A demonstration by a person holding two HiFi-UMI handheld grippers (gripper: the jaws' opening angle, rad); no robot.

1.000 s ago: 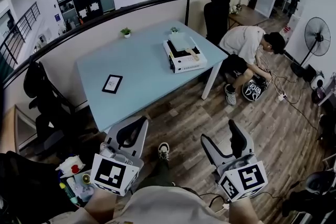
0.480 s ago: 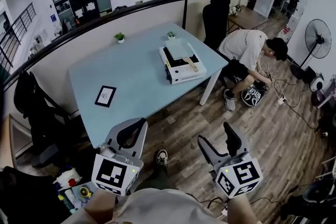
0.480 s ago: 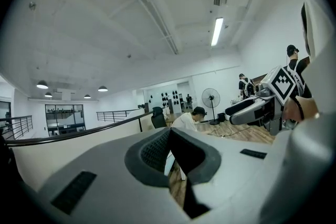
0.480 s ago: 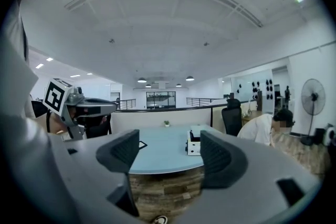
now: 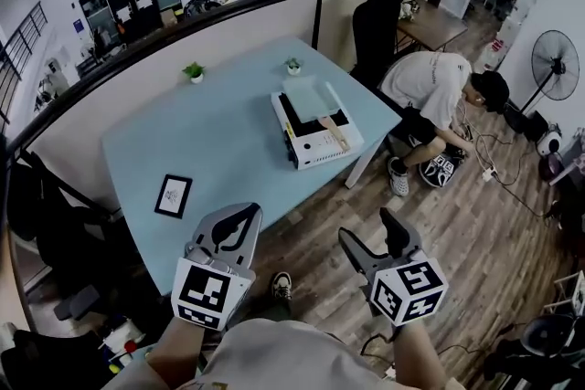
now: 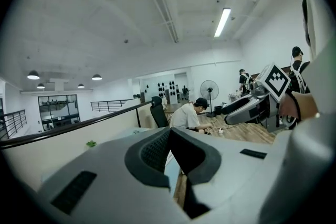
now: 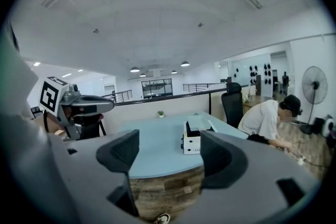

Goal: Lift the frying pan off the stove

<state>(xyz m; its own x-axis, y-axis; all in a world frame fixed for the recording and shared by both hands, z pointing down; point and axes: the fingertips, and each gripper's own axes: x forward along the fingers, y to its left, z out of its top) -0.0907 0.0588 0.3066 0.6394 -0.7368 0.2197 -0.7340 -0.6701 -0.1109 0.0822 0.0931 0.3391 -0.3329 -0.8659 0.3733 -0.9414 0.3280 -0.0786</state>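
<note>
Two grippers are held low in the head view, over the wooden plank floor [image 5: 475,224] and short of the pale blue surface [image 5: 219,132]. Each carries one cube with black-and-white square markers.

The left gripper [image 5: 245,215] has its dark, ribbed fingers [image 6: 152,152] closed tip to tip, with nothing between them. The right gripper [image 5: 370,235] has its two fingers [image 7: 122,150] spread apart and is empty. In the right gripper view the gap between them frames the far-off stove.

One stove [image 5: 320,146] sits on the surface near its right end. It is a white, box-shaped unit with a black top. On it rests what looks like the one frying pan [image 5: 309,96], pale, flat and squarish, with a straight light-wood handle [image 5: 335,134] pointing toward the near edge of the surface. The pan is well apart from both pairs of fingers, ahead of them and slightly right of centre, and neither gripper touches it.

Also on the surface are two small potted plants [image 5: 193,70] [image 5: 292,66] along the far edge and one black-framed card [image 5: 173,195] lying flat near the left corner.

Beyond the right end of the surface, one person [image 5: 430,82] in a light shirt bends over toward the floor. One black office chair [image 5: 377,23] stands behind, and one round standing fan [image 5: 555,68] is at the far right.
</note>
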